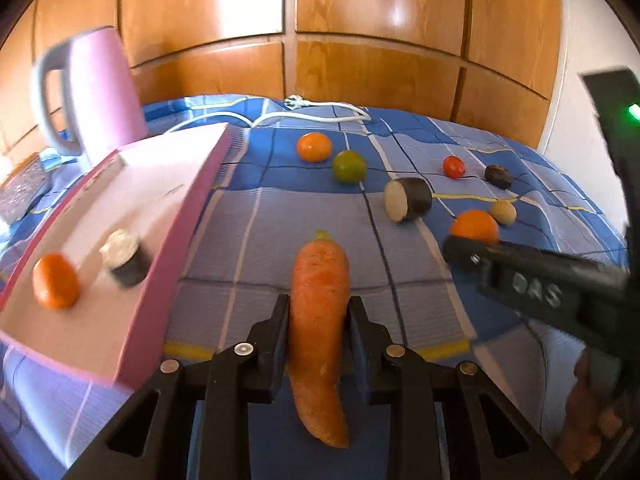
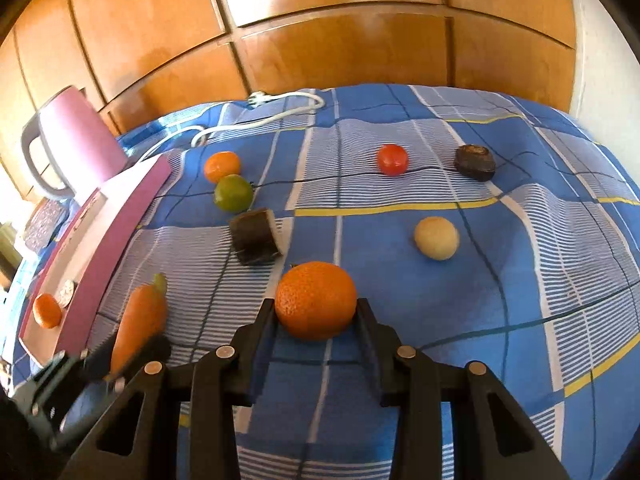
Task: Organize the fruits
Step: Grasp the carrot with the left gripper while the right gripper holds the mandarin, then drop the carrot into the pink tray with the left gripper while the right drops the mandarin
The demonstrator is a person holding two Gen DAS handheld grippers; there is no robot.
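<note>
Left wrist view: left claw (image 1: pixel 318 312) closed narrow on a carrot (image 1: pixel 319 320), pads pressed to both its sides; stem end points away from the camera, tip toward it.
Carrot position: held over the blue checked bedspread (image 1: pixel 256 240), just right of the pink tray (image 1: pixel 132 216).
Right wrist view: right claw (image 2: pixel 316 320) set narrow around a large orange (image 2: pixel 316 300), both fingers against its sides; the orange appears to rest on the bedspread.
Writing: raised letters "DAS" on the side of the right claw body, read in the left wrist view. Print along the tray's rim too blurred to read.
Tray contents: a small orange (image 1: pixel 55 280) and a dark piece with a white cut face (image 1: pixel 125 258), side by side.
Loose on the bed: a mandarin (image 1: pixel 314 147) touching or just beside a green fruit (image 1: pixel 349 166); a dark cut piece with pale face (image 1: pixel 407 199); a red tomato (image 1: pixel 454 167); a dark round fruit (image 1: pixel 498 176); a pale round fruit (image 1: pixel 503 212).
Behind the tray: pink kettle (image 1: pixel 100 92) with grey handle; white cable (image 1: pixel 320 110) with plug at the far edge.
Only in left view: the lettering, a green light at the right edge.
Only in right view: the large orange whole; in the left view the claw half hides it.
</note>
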